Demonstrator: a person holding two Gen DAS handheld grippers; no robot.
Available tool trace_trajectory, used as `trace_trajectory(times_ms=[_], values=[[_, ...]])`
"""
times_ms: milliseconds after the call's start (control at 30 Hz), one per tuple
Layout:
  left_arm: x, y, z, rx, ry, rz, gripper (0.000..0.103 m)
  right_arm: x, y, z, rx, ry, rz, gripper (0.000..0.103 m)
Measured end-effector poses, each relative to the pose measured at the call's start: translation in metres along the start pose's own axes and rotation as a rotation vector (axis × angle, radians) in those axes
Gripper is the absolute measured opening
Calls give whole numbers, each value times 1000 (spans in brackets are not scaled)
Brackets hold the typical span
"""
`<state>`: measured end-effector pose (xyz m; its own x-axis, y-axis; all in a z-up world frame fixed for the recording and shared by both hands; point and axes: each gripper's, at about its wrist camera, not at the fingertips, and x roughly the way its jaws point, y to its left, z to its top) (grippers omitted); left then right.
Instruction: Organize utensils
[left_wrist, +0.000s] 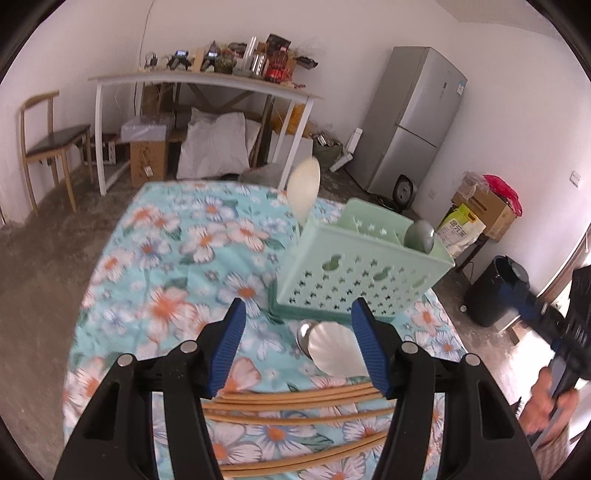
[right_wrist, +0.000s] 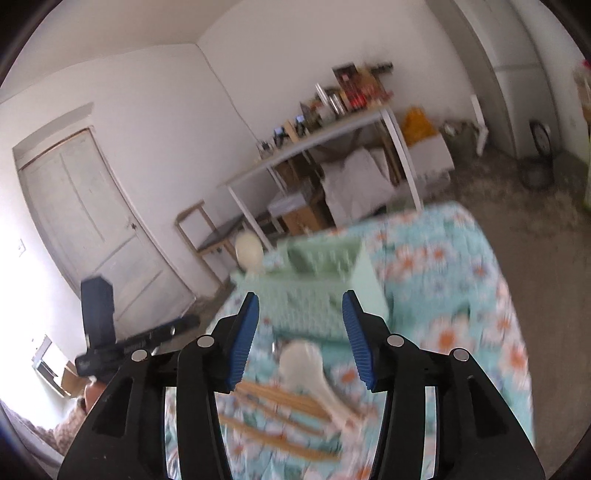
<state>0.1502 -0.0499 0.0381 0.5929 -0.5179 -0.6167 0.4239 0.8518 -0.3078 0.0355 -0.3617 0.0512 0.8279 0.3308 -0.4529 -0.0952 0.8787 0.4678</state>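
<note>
Floral-clothed desk (left_wrist: 155, 258) carries chopsticks (left_wrist: 295, 410) at 6 o'clock. Both grippers (left_wrist: 298, 345) (right_wrist: 300, 339) gape, released. Approaching carelessly could topple the caddy (left_wrist: 362, 273).

Holder (right_wrist: 314, 295) blurred (right wrist), chopsticks (left_wrist: 295, 413) partly hidden

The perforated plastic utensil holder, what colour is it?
Pale mint green, clearest in the left wrist view.

Ahead of my left claw (left_wrist: 298, 345) the mint caddy (left_wrist: 364, 269) blocks the frame's centre; chopsticks (left_wrist: 295, 410) and a white spoon (left_wrist: 338, 352) crowd the bottom (bare floral desk (left_wrist: 166, 258) lies centre-left).
</note>
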Motion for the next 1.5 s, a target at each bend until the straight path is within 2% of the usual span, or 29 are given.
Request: trace_trajectory(times_ms=[233,433,800,933,1033,1167,1400,1500], values=[[33,8,-8,-74,94,-96,41,19,0,-39,18,116,-27,46],[71,14,-12,-176,212,-161,30,26,2,-46,8,145,-24,46],[119,15,-17,-237,295,-129,17,27,-9,-48,28,158,-24,46],[132,14,-17,-242,311,-121,8,27,-12,-50,39,161,-25,46],[130,15,-19,-254,301,-117,0,26,-13,-51,40,161,-28,46],[112,12,-16,-238,237,-109,0,26,-13,-51,37,162,-39,46],[63,11,-6,-165,98,-35,0,31,-1,-52,-11,167,-41,46],[60,13,-6,-157,116,-78,0,36,6,-54,-35,181,-27,46]])
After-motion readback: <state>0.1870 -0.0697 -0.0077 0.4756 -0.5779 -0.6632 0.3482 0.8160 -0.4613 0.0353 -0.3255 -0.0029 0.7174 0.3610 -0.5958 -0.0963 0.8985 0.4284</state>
